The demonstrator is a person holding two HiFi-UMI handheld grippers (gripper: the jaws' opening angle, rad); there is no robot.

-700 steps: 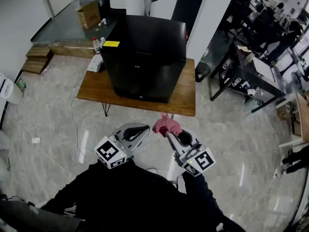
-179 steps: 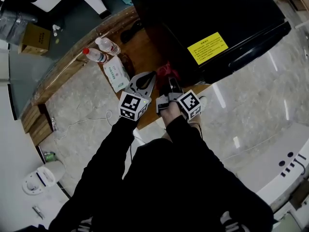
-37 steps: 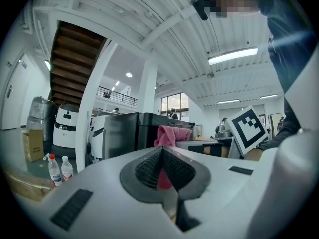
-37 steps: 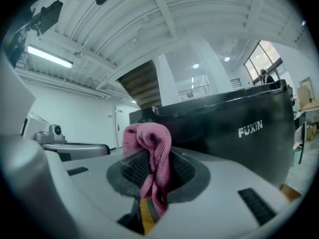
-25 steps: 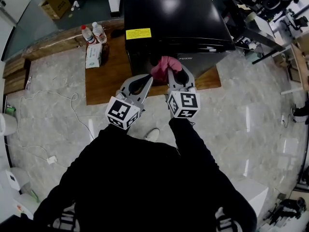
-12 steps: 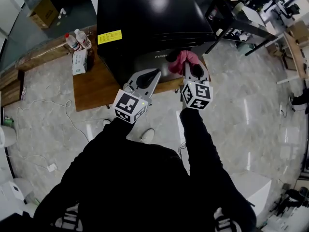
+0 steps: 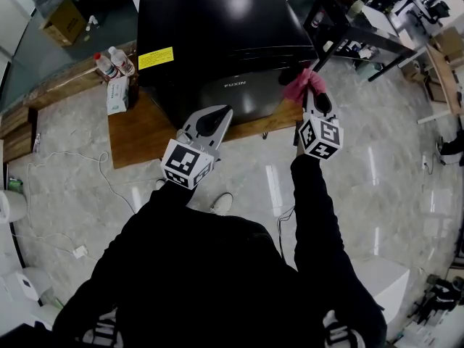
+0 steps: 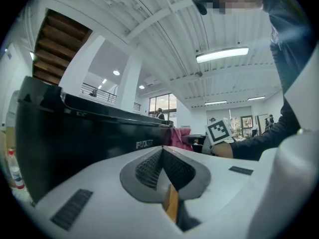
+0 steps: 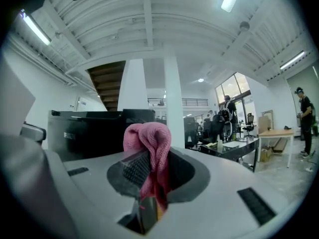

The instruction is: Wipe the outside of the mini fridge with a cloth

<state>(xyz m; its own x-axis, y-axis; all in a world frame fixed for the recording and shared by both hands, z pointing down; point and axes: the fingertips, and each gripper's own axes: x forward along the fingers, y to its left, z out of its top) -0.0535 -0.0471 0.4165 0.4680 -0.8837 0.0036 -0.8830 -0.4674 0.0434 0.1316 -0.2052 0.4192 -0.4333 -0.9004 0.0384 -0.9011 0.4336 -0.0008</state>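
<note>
A black mini fridge (image 7: 217,35) stands on a low wooden table (image 7: 138,133), its front door facing me. My right gripper (image 7: 310,93) is shut on a pink cloth (image 7: 299,85) and holds it against the right end of the fridge's front. In the right gripper view the pink cloth (image 9: 149,151) bulges from between the jaws, with the fridge (image 9: 89,131) to its left. My left gripper (image 7: 217,114) hangs shut and empty before the lower left of the door; its view shows the fridge (image 8: 75,143) close by and the pink cloth (image 8: 178,137) beyond.
Two water bottles (image 7: 116,61) and a tissue pack (image 7: 117,94) sit on the table left of the fridge. A yellow label (image 7: 156,57) marks the fridge top. A dark desk frame (image 7: 355,38) stands to the right, a cardboard box (image 7: 61,22) at back left, a cable (image 7: 51,158) on the floor.
My right gripper has slid the pink cloth rightward along the fridge front, from about the middle to its right end. The left gripper has barely moved.
</note>
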